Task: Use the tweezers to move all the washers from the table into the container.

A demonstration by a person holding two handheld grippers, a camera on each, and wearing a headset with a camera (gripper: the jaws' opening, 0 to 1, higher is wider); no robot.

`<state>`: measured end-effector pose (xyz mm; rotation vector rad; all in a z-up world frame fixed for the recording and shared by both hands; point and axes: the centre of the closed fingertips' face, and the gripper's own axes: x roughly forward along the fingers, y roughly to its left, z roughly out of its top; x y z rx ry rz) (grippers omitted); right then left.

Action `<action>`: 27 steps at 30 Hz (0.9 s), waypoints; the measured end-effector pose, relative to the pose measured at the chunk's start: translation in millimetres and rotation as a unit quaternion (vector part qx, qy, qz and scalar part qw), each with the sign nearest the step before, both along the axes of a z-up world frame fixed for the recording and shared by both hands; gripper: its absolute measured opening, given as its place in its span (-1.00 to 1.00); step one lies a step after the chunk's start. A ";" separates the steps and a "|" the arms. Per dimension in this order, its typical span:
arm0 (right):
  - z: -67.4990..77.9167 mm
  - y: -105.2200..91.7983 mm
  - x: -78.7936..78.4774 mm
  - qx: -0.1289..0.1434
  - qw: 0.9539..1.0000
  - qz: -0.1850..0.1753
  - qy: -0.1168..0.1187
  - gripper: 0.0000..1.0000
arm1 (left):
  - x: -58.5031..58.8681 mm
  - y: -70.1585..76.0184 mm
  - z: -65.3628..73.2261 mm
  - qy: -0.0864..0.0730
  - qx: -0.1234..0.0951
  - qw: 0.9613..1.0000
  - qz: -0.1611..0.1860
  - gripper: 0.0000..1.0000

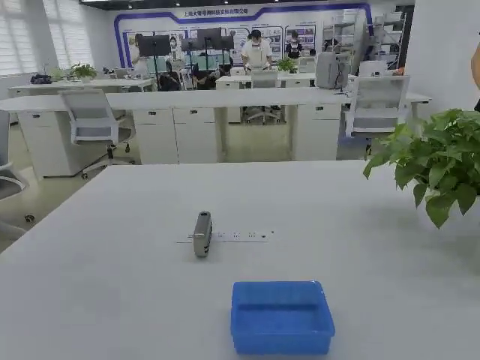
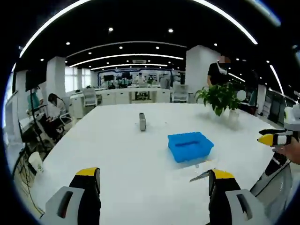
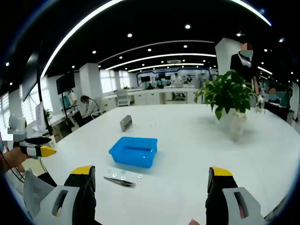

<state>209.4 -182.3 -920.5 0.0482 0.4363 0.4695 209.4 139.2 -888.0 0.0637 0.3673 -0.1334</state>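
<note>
Steel tweezers (image 3: 119, 182) lie crosswise, just ahead-left of the released right gripper (image 3: 151, 173), seemingly nearer it than the released left gripper (image 2: 153, 174).

My left gripper (image 2: 153, 180) rises from the bottom of its own view, yellow-tipped jaws spread wide apart; my right gripper (image 3: 151, 178) stands likewise in its view, jaws parted wide; at the right edge of the left gripper view my right hand (image 2: 294, 151) holds the right gripper, tip pointing left; at the left edge of the right gripper view my left hand (image 3: 13, 158) holds the left gripper, tip pointing right.
</note>
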 end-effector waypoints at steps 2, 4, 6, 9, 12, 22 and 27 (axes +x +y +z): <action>-0.1 -0.4 -0.2 0.003 1.000 -0.002 0.001 0.98 | -0.1 0.3 0.5 -0.001 0.000 1.000 0.001 0.98; 0.2 0.1 -0.9 0.005 1.000 -0.003 0.002 0.98 | -0.4 -0.3 0.6 -0.001 -0.001 1.000 0.000 0.98; 0.7 -0.1 -1.3 0.005 1.000 -0.003 0.002 0.98 | -0.7 -1.2 0.6 0.000 -0.001 1.000 -0.001 0.98; 1.0 1.1 -2.1 0.004 1.000 0.000 0.001 0.98 | -0.9 -2.2 0.7 0.000 -0.001 1.000 -0.002 0.98; 1.4 1.7 -2.1 0.004 1.000 0.001 0.001 0.98 | -1.2 -3.3 1.0 -0.001 -0.001 1.000 -0.003 0.98; -0.3 6.7 -2.4 -0.001 1.000 0.008 0.003 0.98 | -2.4 -1.9 -2.7 0.005 0.000 1.000 -0.004 0.98; -3.1 9.0 -3.8 -0.006 1.000 0.013 0.008 0.98 | -0.9 0.5 -1.5 0.005 0.000 1.000 -0.003 0.98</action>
